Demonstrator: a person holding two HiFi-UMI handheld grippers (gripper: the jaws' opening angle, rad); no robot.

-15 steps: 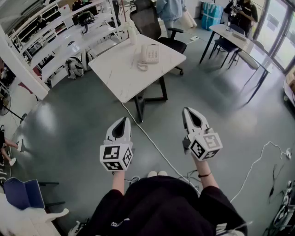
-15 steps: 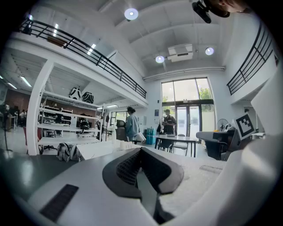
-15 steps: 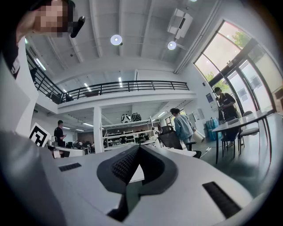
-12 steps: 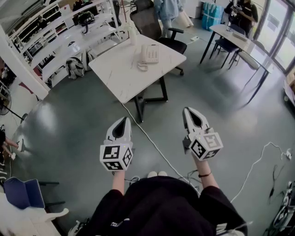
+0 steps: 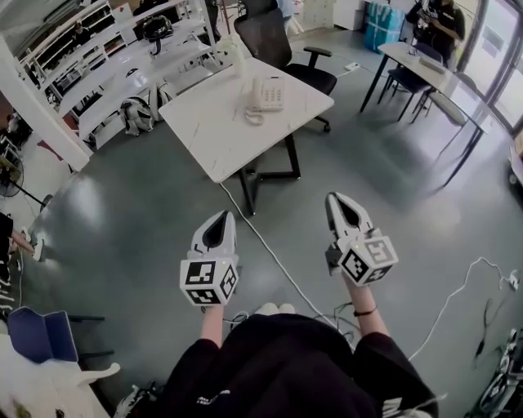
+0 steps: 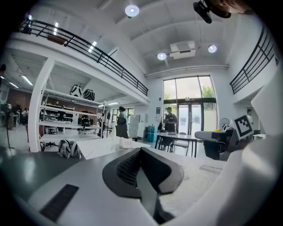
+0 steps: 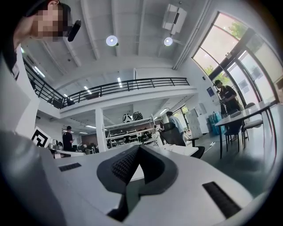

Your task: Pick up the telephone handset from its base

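Observation:
The white telephone (image 5: 265, 94) stands on the far part of a white table (image 5: 221, 139), with its handset lying on the base and a coiled cord beside it. Both grippers hang over the grey floor, well short of the table and apart from the phone. My left gripper (image 5: 221, 217) is shut and holds nothing. My right gripper (image 5: 334, 198) is shut too, also with nothing in it. In the left gripper view the phone (image 6: 125, 143) is a small white shape on the distant table, above the closed jaws of the left gripper (image 6: 140, 150). In the right gripper view the table (image 7: 177, 150) shows past the right gripper (image 7: 139, 148).
A black office chair (image 5: 278, 41) stands behind the table. A white cable (image 5: 274, 260) runs across the floor between the grippers. White shelves (image 5: 106, 73) line the left side. A long desk (image 5: 433, 73) and a standing person (image 5: 437, 20) are at the back right.
The head view has shifted slightly, so the table and grippers sit a little lower in the picture. Both grippers stay shut and side by side.

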